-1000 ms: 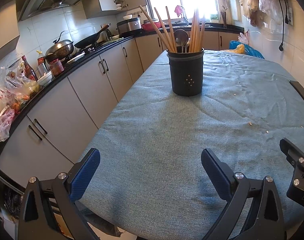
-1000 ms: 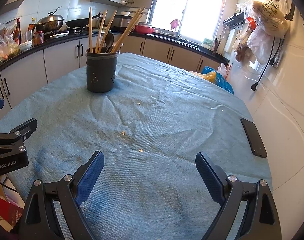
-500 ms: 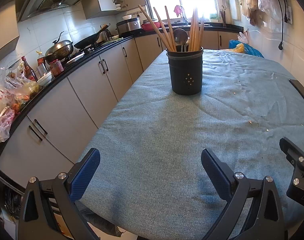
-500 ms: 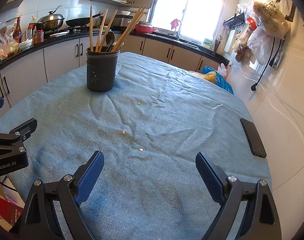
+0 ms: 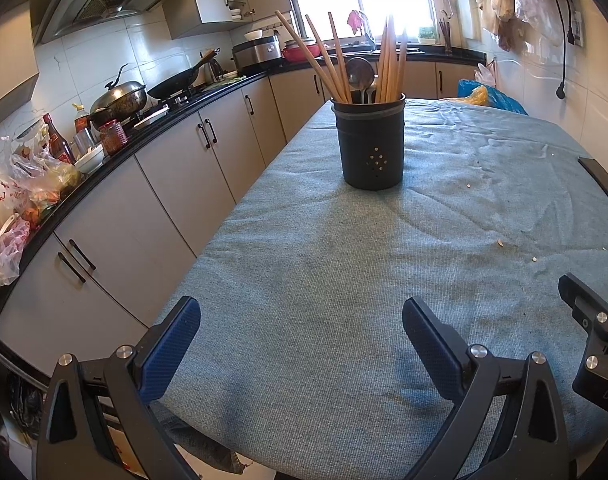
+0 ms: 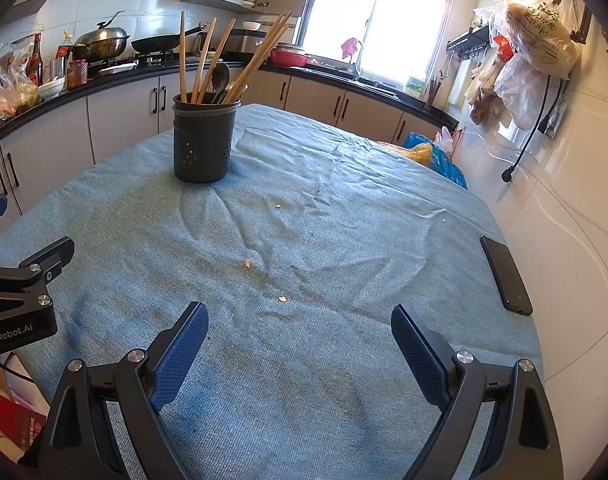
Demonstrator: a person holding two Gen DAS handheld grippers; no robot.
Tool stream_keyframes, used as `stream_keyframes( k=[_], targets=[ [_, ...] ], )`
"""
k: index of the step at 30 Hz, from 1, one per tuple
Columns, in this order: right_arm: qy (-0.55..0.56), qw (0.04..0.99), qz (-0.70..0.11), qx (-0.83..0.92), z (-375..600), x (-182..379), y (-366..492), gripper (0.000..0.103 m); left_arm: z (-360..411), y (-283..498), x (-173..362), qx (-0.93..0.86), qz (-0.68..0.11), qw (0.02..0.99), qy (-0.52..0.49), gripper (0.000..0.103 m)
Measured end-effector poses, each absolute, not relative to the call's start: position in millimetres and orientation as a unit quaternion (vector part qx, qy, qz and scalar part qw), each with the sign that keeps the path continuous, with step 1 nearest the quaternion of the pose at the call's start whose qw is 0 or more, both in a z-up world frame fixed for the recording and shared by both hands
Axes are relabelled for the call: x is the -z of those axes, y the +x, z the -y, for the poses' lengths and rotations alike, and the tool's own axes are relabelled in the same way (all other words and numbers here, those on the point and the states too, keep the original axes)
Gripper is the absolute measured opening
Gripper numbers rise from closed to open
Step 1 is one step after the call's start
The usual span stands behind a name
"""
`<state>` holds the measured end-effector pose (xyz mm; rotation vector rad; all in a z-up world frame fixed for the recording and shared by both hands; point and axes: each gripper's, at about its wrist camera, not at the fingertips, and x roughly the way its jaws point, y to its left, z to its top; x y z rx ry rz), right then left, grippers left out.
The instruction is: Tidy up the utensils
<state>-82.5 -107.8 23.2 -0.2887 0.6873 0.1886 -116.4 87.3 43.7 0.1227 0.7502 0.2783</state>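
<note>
Well beyond both empty, wide-spread tongs [image 5: 300,320] [image 6: 300,326], upright utensil holder [image 5: 370,142] [image 6: 203,140].

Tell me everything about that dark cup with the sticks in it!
The dark grey round utensil holder stands upright on the blue-grey tablecloth, touching nothing else. It looks like plastic, with a ridge below its rim and a small diamond of drain holes low on its side. Long wooden chopsticks fan out of it, beside a metal spoon. Neither claw is near it.

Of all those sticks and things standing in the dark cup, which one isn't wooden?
The spoon in the cup: its round metal bowl shows among the chopsticks, which are all plain straight wooden sticks.
</note>
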Motion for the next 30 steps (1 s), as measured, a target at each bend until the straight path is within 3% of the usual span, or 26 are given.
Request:
stream_keyframes(
  k=[30],
  targets=[
    [-0.139, 0.927, -0.337, -0.091, 109.2, -24.9, -86.2, 0.095, -86.1, -116.7, -43.8, -0.136, -0.364, 0.920, 0.061, 0.101]
  ],
)
